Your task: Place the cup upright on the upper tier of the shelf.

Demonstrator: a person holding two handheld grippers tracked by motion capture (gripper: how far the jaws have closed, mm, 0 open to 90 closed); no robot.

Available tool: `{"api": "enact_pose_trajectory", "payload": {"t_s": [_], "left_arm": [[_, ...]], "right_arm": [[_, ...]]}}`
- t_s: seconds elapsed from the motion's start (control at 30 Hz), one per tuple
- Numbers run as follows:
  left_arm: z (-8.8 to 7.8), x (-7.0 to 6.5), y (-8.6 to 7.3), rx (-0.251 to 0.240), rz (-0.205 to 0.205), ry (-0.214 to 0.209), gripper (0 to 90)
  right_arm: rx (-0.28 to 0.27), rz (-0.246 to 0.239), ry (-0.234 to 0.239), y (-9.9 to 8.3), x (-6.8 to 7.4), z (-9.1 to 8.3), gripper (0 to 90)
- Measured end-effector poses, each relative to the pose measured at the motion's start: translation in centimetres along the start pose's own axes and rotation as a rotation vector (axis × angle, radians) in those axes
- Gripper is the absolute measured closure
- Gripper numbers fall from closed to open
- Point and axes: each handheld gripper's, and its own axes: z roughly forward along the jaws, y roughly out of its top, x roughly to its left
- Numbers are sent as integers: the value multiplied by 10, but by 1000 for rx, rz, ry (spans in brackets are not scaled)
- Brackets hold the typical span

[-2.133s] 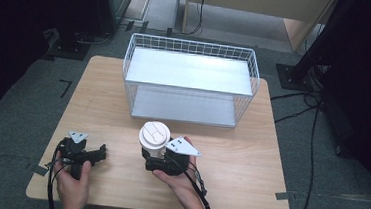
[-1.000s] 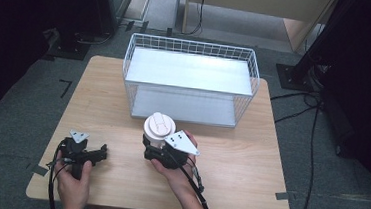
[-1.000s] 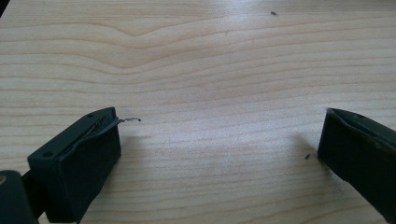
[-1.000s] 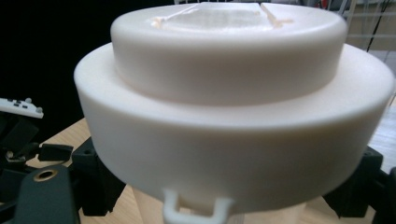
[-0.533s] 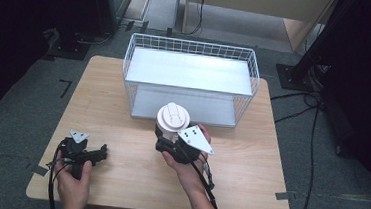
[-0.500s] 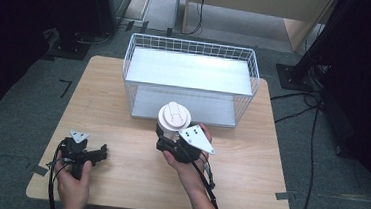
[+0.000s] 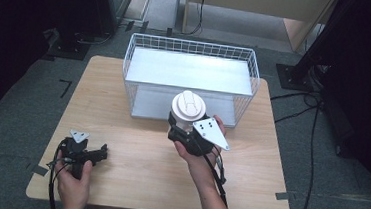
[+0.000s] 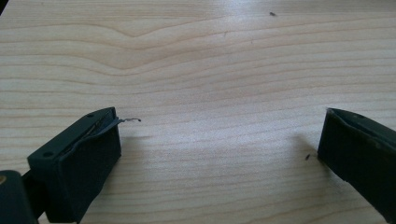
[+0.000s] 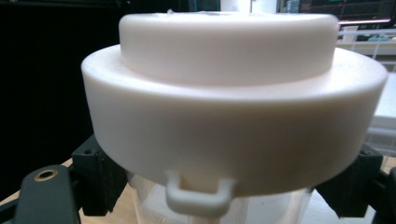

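- The right gripper [image 7: 184, 129] holds a jar [image 7: 189, 107] with a white lid, jaws closed on the clear body just under the lid; in the right gripper view the lid [image 9: 233, 102] sits right above both jaws.
- The jar stands upright, its long axis vertical, held above the table [image 7: 135, 145] just in front of the basket [image 7: 191, 80].
- The basket lies straight ahead of the jar, toward the table's far edge; the near wire wall stands between them, so a move inward would probably have to clear that rim first.
- The right hand is far nearer the basket than the left.
- The basket looks empty: bare pale floor, nothing seen inside, though the jar covers part of its near wall.
- The jar's contents are hard to judge; the clear part under the lid shows little.
- The left gripper [image 7: 100, 152] rests at the table's near left corner, jaws apart over bare wood, holding nothing.
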Motion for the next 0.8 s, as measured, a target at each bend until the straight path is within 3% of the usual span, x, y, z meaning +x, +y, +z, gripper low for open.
{"api": "enact_pose_trajectory", "payload": {"t_s": [0.3,0.8], "left_arm": [[0,0,0,-1,0,0,0],[0,0,0,-1,0,0,0]], "right_arm": [[-40,-12,-47,24,-12,-3,160],[-110,-45,-77,62,-19,0,160]]}}
